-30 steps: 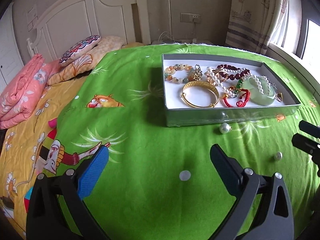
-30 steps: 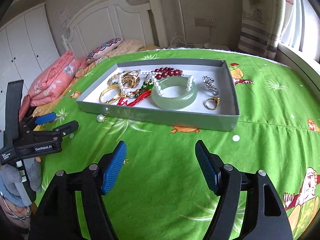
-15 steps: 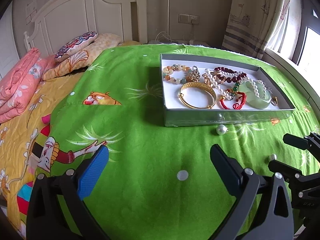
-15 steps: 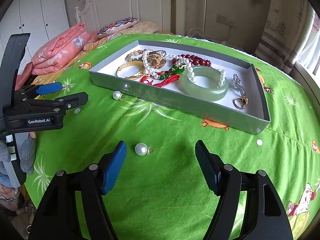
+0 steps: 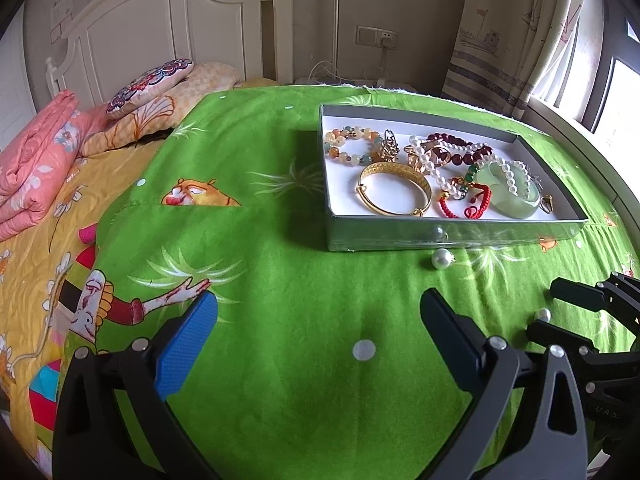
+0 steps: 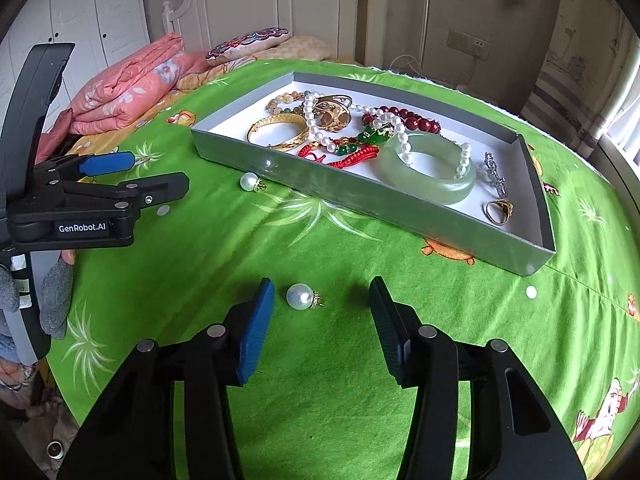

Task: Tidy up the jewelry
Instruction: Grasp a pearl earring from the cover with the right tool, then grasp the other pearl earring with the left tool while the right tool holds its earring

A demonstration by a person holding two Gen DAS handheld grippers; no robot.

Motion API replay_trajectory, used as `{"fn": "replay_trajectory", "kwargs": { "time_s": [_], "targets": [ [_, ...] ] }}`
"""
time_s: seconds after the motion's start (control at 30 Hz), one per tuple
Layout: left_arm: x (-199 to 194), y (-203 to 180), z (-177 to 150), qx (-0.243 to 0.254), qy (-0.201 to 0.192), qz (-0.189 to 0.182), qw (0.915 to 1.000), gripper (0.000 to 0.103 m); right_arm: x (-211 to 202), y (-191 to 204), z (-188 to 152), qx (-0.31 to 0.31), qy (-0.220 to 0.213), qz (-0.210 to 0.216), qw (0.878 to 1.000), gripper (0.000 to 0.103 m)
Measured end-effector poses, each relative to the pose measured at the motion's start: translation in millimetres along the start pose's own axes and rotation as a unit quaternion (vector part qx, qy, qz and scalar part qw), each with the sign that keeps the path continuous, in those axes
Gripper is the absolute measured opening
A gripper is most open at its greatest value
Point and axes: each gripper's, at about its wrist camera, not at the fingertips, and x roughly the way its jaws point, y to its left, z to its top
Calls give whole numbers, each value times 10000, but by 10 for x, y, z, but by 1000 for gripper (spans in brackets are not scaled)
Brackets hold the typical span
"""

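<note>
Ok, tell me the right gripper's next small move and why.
Probably ease the right gripper forward and down, then close on the loose pearl earring. Its jaws are open, and the pearl lies on the green bedspread near the left fingertip, outside the jewelry box.

Left wrist view: I look low across the bed (image 5: 280, 280), toward the headboard (image 5: 180, 20); tray (image 5: 440, 236) ahead-right.
Right wrist view: I sit nearer the bed, tray (image 6: 360, 196) ahead.
Shared: tray, headboard, loose pearl (image 5: 440, 258) (image 6: 249, 181).
</note>
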Motion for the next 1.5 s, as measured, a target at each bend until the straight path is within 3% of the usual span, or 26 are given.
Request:
{"fn": "replay_trajectory", "kwargs": {
  "time_s": [0.2, 0.3, 0.47, 0.63, 0.8, 1.07, 1.17, 1.37, 1.5],
  "targets": [
    [18, -10, 2, -5, 28, -16, 10000, 100, -13, 28, 2, -104, -28, 7, 9999, 34],
    [25, -10, 3, -1, 53, -17, 10000, 100, -21, 77, 0, -228, -47, 13, 9997, 19],
    [42, -32, 4, 41, 122, 2, 9999, 100, -60, 141, -25, -324, -127, -160, 9993, 19],
    [34, -127, 17, 271, 206, 33, 9994, 100, -219, -64, -57, 217, -494, 114, 9985, 19],
    [83, -322, 57, 94, 425, -497, 9978, 99, -333, -332, -103, 896, -805, 299, 9923, 19],
    [238, -536, 202, 30, 368, -570, 9977, 64, -360, -442, -126, 1159, -907, 502, 9878, 20],
    [268, -627, 211, 250, 301, -351, 9986, 56, -373, -431, -133, 1120, -942, 510, 9879, 20],
    [248, -712, 188, 591, 207, -346, 9974, 17, -379, -442, -143, 1146, -953, 548, 9873, 20],
    [239, -647, 181, 469, 198, -629, 9967, 15, -380, -432, -141, 1127, -951, 540, 9876, 20]
  ]
}}
